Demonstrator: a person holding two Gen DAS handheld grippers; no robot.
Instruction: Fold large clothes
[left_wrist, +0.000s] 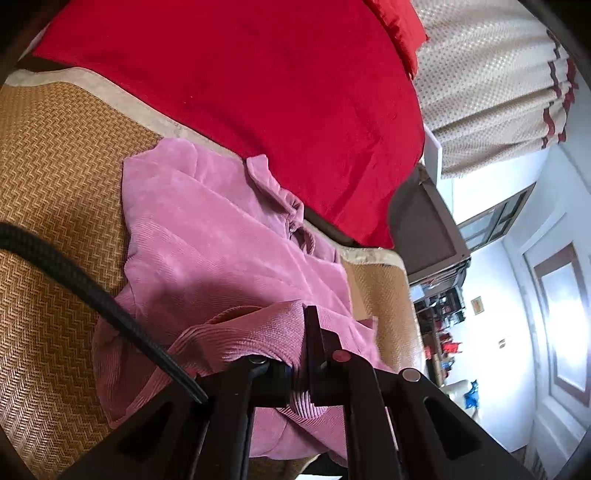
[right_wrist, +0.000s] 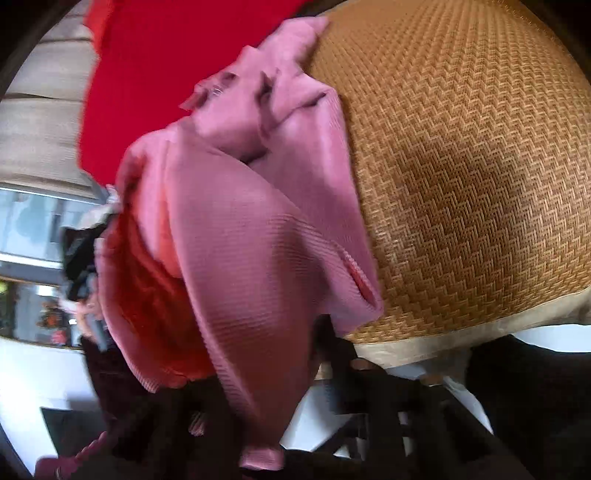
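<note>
A pink ribbed garment (left_wrist: 207, 229) lies crumpled on a woven straw mat (left_wrist: 55, 166), its far edge against a red blanket (left_wrist: 258, 92). My left gripper (left_wrist: 295, 354) is shut on a bunched fold of its near edge, and the cloth hides the left finger. In the blurred right wrist view the pink garment (right_wrist: 258, 240) is lifted and drapes down over my right gripper (right_wrist: 295, 376). That gripper is shut on the cloth, and only its right finger shows. The mat (right_wrist: 461, 166) spreads out to the right of it.
A black cable (left_wrist: 74, 269) crosses the mat at the left. The red blanket (right_wrist: 147, 74) covers the far side of the bed. The mat's cloth-bound edge (right_wrist: 443, 339) runs close to my right gripper. A dotted curtain (left_wrist: 498, 92), a cluttered shelf (left_wrist: 439, 306) and a door (left_wrist: 561, 314) stand beyond the bed.
</note>
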